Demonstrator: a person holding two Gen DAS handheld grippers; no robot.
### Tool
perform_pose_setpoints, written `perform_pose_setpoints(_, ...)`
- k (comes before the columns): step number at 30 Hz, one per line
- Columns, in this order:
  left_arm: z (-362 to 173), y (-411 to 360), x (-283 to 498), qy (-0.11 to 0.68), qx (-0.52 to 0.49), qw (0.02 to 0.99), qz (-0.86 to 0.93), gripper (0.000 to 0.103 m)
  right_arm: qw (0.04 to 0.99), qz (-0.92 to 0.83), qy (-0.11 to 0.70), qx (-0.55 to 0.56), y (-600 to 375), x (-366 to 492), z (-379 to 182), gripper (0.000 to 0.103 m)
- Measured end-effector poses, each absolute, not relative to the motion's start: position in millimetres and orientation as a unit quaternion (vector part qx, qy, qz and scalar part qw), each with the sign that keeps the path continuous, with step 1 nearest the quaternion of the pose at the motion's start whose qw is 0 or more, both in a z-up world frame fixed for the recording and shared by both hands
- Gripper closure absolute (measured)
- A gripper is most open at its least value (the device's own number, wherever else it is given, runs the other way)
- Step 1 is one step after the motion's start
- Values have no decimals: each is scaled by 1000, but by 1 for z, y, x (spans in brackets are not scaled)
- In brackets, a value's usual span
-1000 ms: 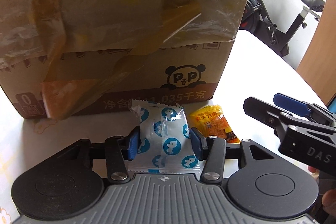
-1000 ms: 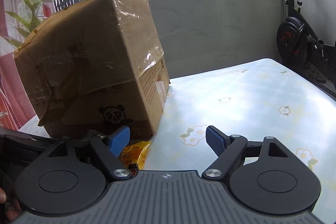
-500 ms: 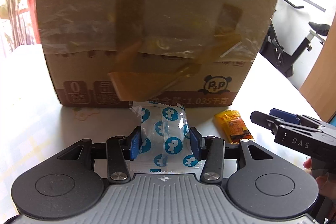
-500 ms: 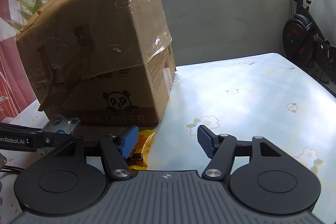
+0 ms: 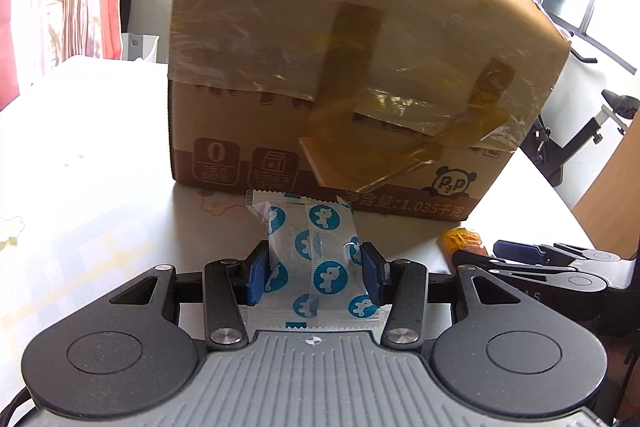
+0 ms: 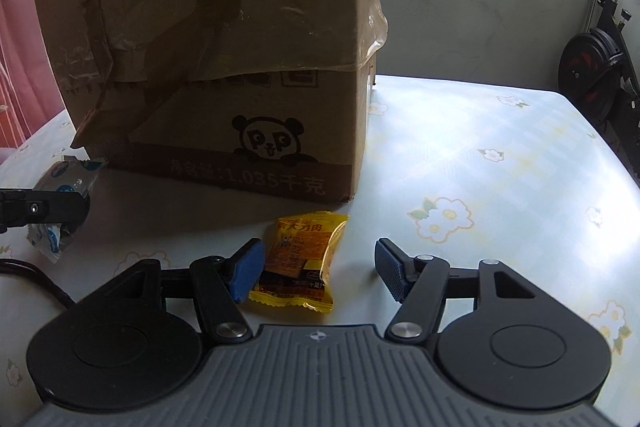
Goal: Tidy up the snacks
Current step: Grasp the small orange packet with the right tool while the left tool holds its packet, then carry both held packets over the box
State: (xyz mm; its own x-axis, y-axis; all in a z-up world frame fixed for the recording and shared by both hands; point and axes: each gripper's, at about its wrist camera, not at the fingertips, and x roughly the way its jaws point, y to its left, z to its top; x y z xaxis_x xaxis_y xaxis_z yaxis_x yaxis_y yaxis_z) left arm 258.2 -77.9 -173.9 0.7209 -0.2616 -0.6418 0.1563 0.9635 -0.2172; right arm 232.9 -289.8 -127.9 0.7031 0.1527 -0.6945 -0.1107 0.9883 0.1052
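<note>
Right now you have two snacks in play, one per hand, in front of the taped cardboard box [image 5: 360, 75].

Left side: your left gripper [image 5: 316, 277] is clamped on the white packet with blue dots [image 5: 312, 259]. Both blue pads press its sides and the wrapper pinches in between them. The packet stands lifted off the tablecloth [image 5: 80, 167], just short of the box's front face. That pick looks done; what remains is carrying it to wherever the snacks go.

Right side: your right gripper [image 6: 320, 267] is apart, nothing held. The yellow packet [image 6: 304, 259] lies flat on the tablecloth near the box's front corner, between the two fingers but off-centre. The left-hand pad [image 6: 246, 269] is at the packet's edge, possibly touching, though the angle makes that hard to call. The other pad stands clear of it, with bare cloth between.

Step in hand, as I read it: lining up the second pick while the first packet is held.

Next move calls for shifting the right gripper a little toward the packet so it sits centred, lowering the tips to the cloth, then closing. The wrapper is thin and slick; a lopsided close may just push it sideways.

No bin or tray is in view, so I cannot tell the drop-off spot.
</note>
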Motion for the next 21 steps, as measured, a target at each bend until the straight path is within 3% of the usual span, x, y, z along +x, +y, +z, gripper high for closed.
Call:
perform_pose_setpoints(6,-172,-64,254,344,-79,930,-101,53,919,65,390,-1,-269,244,-128,40)
perform_pose_setpoints(8,-170,-60,252,341,-79,932,-98,53,920,60,388,4,-267,244,-128,46)
perform_pose_setpoints(10,-168,-58,249,337,-74,933,-97,53,921,57,384,7,-266,240,-127,63)
perform_pose_setpoints(21,-146,-45,234,309,-42,945,-100,53,939,76,324,82,-286,187,-86,67)
